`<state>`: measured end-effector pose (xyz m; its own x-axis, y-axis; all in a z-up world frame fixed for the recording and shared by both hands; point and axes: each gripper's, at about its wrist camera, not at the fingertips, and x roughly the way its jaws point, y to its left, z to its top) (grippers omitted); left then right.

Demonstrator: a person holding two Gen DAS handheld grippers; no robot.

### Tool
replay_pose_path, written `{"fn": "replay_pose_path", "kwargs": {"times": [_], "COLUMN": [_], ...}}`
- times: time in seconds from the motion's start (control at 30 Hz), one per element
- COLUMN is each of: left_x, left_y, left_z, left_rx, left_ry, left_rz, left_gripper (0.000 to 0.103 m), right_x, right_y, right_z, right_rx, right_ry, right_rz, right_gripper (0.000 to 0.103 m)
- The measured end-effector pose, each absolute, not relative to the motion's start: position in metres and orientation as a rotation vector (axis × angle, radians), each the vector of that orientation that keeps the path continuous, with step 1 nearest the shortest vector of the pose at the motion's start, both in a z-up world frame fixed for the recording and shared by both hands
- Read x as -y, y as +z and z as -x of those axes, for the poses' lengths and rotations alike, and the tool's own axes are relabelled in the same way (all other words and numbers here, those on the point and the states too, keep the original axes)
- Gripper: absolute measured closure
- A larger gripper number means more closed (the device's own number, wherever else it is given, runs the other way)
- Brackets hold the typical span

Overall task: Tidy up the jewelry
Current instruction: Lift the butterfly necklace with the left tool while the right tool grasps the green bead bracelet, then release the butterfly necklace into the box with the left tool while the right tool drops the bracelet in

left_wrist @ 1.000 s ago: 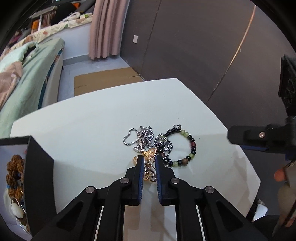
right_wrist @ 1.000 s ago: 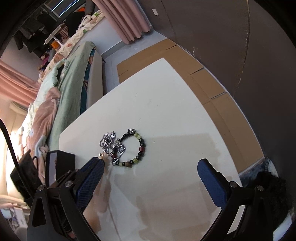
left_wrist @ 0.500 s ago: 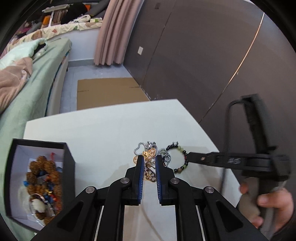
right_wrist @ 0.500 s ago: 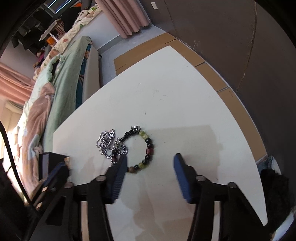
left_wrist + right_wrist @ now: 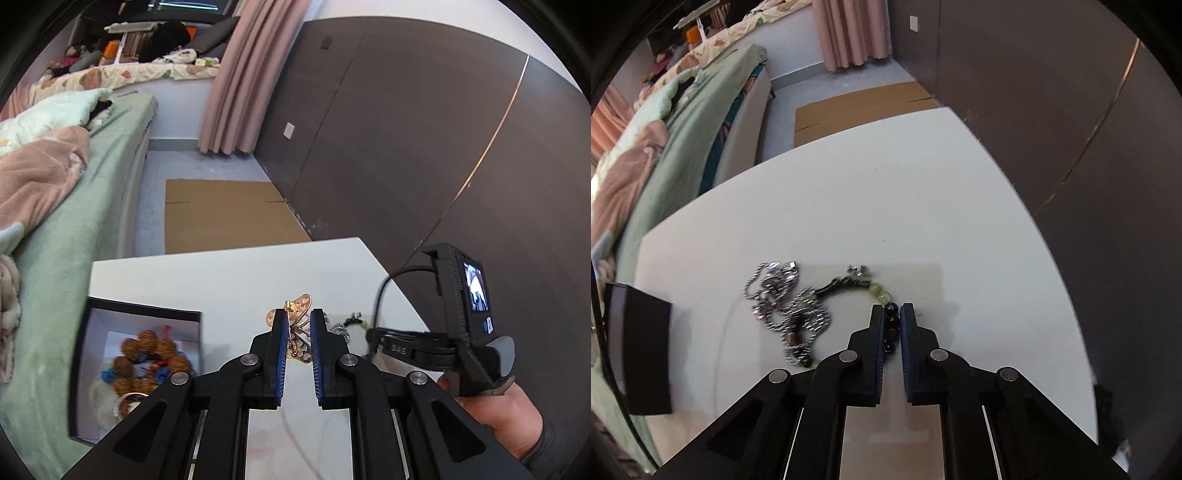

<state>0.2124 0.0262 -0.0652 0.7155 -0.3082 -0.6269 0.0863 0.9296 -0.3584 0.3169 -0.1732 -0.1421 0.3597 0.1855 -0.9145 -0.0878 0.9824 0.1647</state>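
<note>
My left gripper (image 5: pixel 297 318) is shut on a gold butterfly brooch (image 5: pixel 298 334) and holds it above the white table (image 5: pixel 221 280), to the right of an open black jewelry box (image 5: pixel 144 363) with brown bead bracelets inside. My right gripper (image 5: pixel 893 313) is shut on a beaded bracelet (image 5: pixel 891 326) of black, dark red and green beads that lies on the table (image 5: pixel 886 192). A tangled silver chain (image 5: pixel 786 302) lies just left of the bracelet. The right gripper also shows in the left wrist view (image 5: pixel 373 336), low at the bracelet.
The black box's corner (image 5: pixel 639 347) stands at the left table edge. A bed with green and pink bedding (image 5: pixel 55 192) runs along the left. A dark wall panel (image 5: pixel 406 147) stands behind and right. Flattened cardboard (image 5: pixel 225 218) lies on the floor beyond the table.
My left gripper has lifted the gold brooch off the pile and swung toward the box. My right gripper has come down and closed from wide open onto the beaded bracelet.
</note>
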Motion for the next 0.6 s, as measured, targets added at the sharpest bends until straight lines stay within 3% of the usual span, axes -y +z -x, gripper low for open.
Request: {"fn": "replay_pose_path", "kwargs": {"times": [0.6], "left_x": [-0.091], "left_y": [-0.045], "left_z": [-0.177], "left_rx": [-0.666], "left_ry": [-0.143], "left_rz": [0.383], "left_gripper": [0.091], "right_x": [0.173], "right_y": [-0.035], "right_z": [-0.256], "right_rx": [-0.953], "right_ry": [0.319], "right_rz": [-0.279], "right_gripper": [0.093]}}
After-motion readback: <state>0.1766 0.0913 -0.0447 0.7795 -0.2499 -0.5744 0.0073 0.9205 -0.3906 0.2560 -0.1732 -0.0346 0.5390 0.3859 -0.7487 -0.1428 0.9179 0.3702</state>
